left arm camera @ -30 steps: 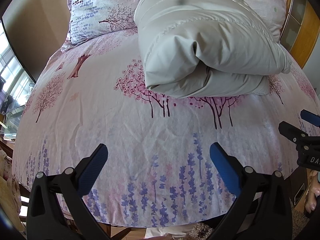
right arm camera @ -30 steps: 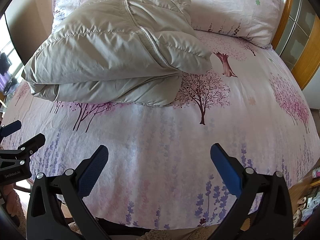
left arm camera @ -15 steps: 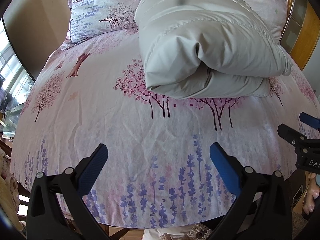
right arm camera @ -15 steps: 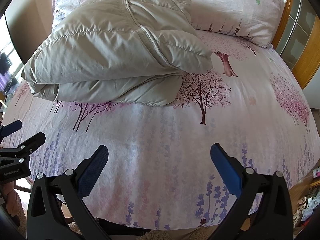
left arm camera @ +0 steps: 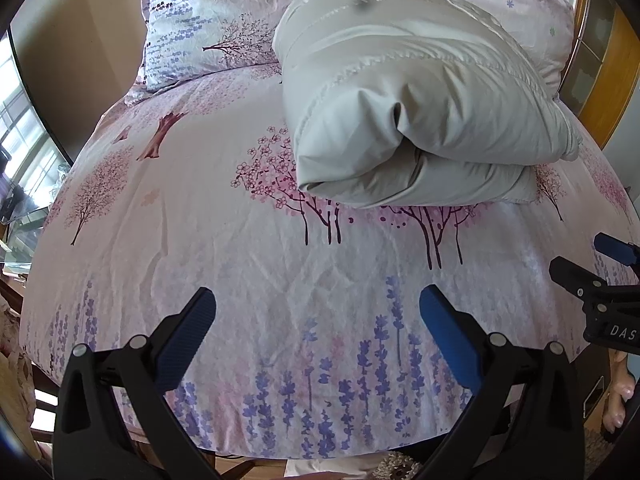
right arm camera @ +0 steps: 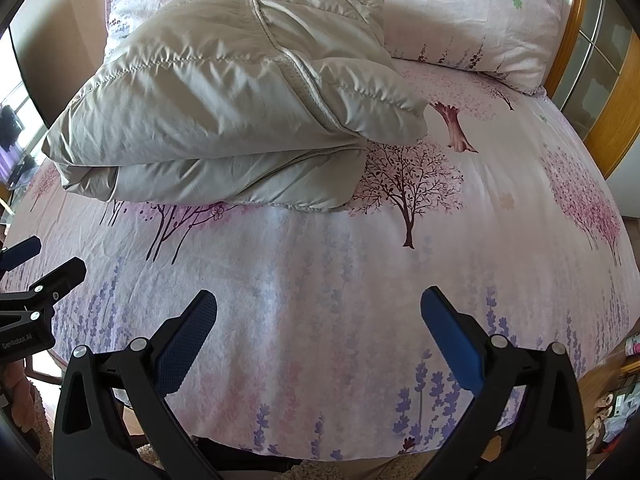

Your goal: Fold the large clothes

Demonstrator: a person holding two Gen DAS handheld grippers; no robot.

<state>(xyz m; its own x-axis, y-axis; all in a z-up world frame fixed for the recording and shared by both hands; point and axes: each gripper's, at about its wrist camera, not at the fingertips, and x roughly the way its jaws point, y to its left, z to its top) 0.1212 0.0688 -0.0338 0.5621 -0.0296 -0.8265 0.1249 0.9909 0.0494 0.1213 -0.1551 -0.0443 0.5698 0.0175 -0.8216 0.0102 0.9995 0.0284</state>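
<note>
Coat: the padded beige coat (left arm camera: pixel 420 104) lay folded into a thick bundle on the bed (left arm camera: pixel 240 248), toward the pillows (right arm camera: pixel 472 24), well apart from both my grippers.
Coat edges: from the right wrist view its layered open edges (right arm camera: pixel 224 184) faced me; from the left, a rounded fold.
Left gripper (left arm camera: pixel 318 316): my jaws stood wide with nothing between them, over the lavender print near the bed's foot.
Right gripper (right arm camera: pixel 319 316): my jaws stood wide too and held nothing, over the same end of the bed.
Spacing: my two grippers sat side by side, each showing at the edge of the other's view.
</note>
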